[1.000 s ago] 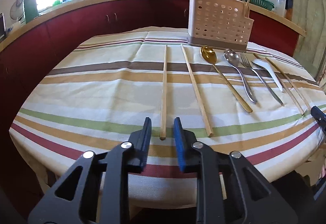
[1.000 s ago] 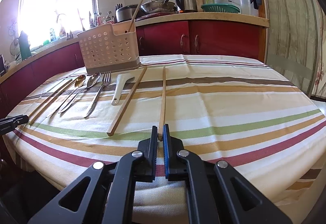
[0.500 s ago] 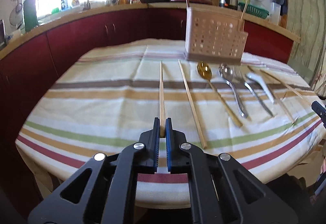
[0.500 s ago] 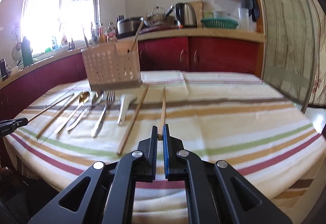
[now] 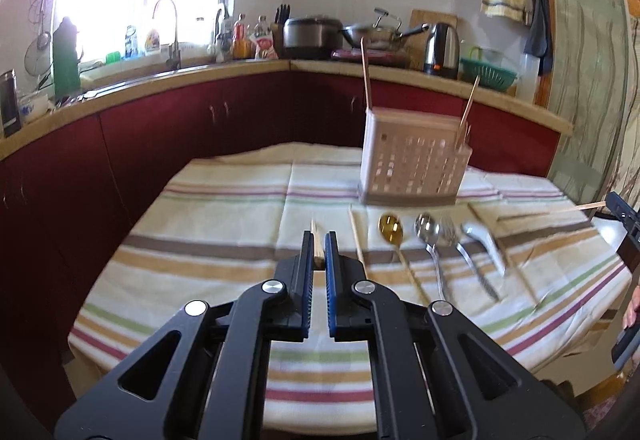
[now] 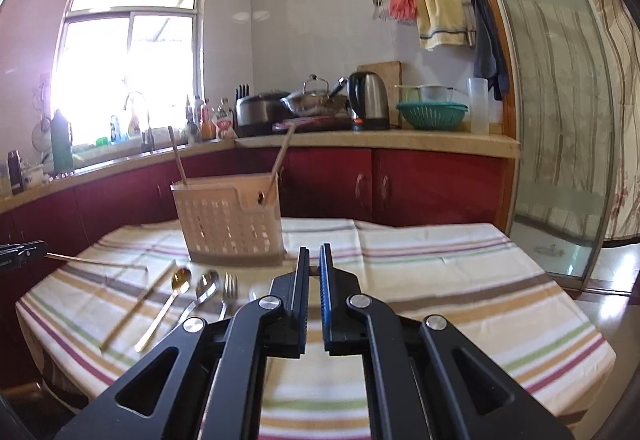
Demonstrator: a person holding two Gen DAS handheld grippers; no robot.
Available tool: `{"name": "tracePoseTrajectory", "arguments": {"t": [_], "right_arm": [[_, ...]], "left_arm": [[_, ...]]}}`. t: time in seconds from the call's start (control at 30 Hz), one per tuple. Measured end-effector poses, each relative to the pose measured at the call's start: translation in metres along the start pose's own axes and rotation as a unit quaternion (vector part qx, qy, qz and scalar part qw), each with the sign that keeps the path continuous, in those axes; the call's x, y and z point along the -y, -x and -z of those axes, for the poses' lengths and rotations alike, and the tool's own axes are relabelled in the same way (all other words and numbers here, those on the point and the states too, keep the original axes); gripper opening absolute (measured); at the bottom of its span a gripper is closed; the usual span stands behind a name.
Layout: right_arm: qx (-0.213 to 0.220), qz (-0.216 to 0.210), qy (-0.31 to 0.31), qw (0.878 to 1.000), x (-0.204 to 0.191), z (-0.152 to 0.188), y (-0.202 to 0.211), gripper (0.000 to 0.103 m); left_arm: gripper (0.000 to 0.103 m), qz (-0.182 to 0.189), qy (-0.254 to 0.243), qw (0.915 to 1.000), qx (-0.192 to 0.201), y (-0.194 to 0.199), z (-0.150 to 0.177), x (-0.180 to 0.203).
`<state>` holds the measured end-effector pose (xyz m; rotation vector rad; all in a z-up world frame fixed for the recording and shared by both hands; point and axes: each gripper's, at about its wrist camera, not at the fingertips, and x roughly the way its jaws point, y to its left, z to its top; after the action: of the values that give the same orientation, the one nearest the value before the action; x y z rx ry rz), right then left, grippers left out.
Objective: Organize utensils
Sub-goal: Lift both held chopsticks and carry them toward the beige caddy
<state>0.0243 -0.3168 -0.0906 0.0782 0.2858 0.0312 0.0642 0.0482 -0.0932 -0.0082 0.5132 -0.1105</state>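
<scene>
Left wrist: left claw (image 5: 319,245) clenched on chopstick (image 5: 318,256), right claw (image 6: 314,260) clenched w/ chopstick too, above tablecloth (image 5: 224,224).

Wooden chopstick (image 5: 319,256), perforated plastic caddy (image 5: 414,168), glossy metal spoon (image 5: 427,230), striped cloth (image 5: 224,236)

The right gripper (image 6: 314,264) hangs above the striped bench (image 6: 460,280), its fingers (image 6: 326,280) drawn together; whether anything sits between them cannot be told from here. The landmark is the perforated utensil basket (image 6: 230,218), standing upright just beyond and to the left of the fingertips, with two wooden sticks leaning out of it. In front of the basket lie a gold spoon (image 6: 178,280), a silver spoon (image 6: 206,286) and a fork (image 6: 229,286), side by side. Left of them lies a chopstick (image 6: 136,306). Far left of the basket, another chopstick (image 6: 96,262) juts level from the left gripper (image 6: 20,252).
</scene>
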Motion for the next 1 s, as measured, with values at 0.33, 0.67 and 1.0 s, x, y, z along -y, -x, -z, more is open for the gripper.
{"name": "tracePoseTrajectory", "arguments": {"t": [0.33, 0.67, 1.0], "right_arm": [[0.02, -0.015, 0.011, 1.0, -0.003, -0.048, -0.043, 0.006], [0.015, -0.022, 0.021, 0.999, -0.007, -0.077, -0.079, 0.006], [0.003, -0.026, 0.025, 0.999, -0.007, -0.093, -0.104, 0.006]], "left_arm": [[0.006, 0.028, 0.01, 0.9995, 0.012, -0.027, -0.057, -0.007], [0.006, 0.042, -0.022, 0.9986, 0.025, -0.059, -0.109, -0.003], [0.006, 0.042, -0.043, 0.9978, 0.027, -0.093, -0.147, -0.001]]}}
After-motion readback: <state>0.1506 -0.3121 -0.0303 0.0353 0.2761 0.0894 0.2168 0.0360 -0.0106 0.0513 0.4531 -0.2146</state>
